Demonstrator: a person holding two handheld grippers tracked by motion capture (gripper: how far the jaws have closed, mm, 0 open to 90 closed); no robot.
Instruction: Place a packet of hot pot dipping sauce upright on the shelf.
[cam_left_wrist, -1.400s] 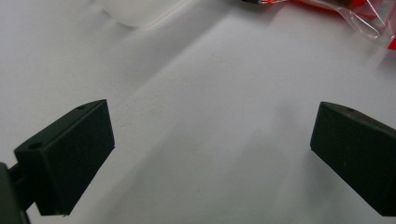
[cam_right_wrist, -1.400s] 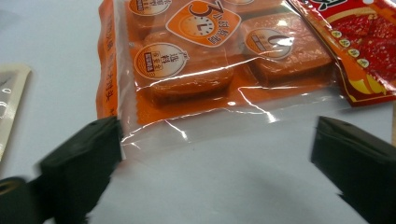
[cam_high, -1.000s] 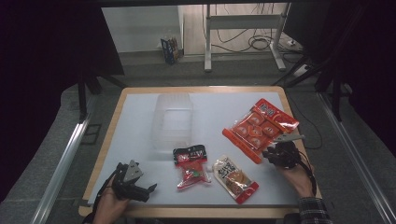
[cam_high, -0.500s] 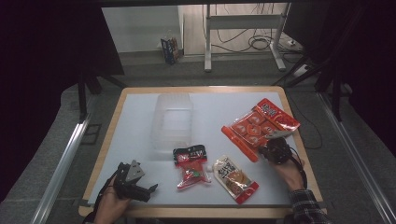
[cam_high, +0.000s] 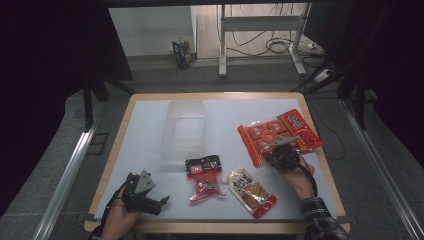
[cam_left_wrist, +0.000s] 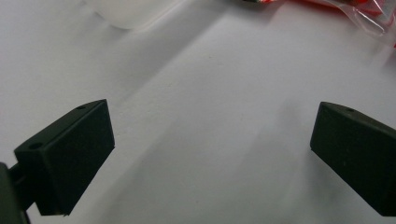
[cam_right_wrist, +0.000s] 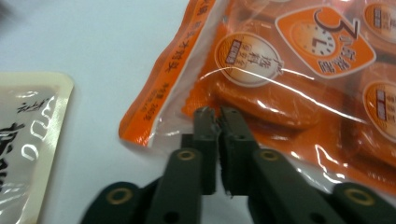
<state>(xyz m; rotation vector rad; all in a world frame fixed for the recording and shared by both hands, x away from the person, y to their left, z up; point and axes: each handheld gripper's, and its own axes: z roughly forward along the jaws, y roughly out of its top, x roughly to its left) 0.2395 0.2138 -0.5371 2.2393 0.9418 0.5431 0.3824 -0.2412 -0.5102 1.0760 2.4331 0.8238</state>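
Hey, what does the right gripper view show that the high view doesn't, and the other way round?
Right gripper view alone: the right gripper has its jaws nearly together on the clear edge of the orange bag, and the bag's print is readable.

High view alone: the clear tub, the red pack, the left gripper and both hands on the table.

Both: the orange bag, the right gripper and the white pouch, whose corner is at the gripper view's left.
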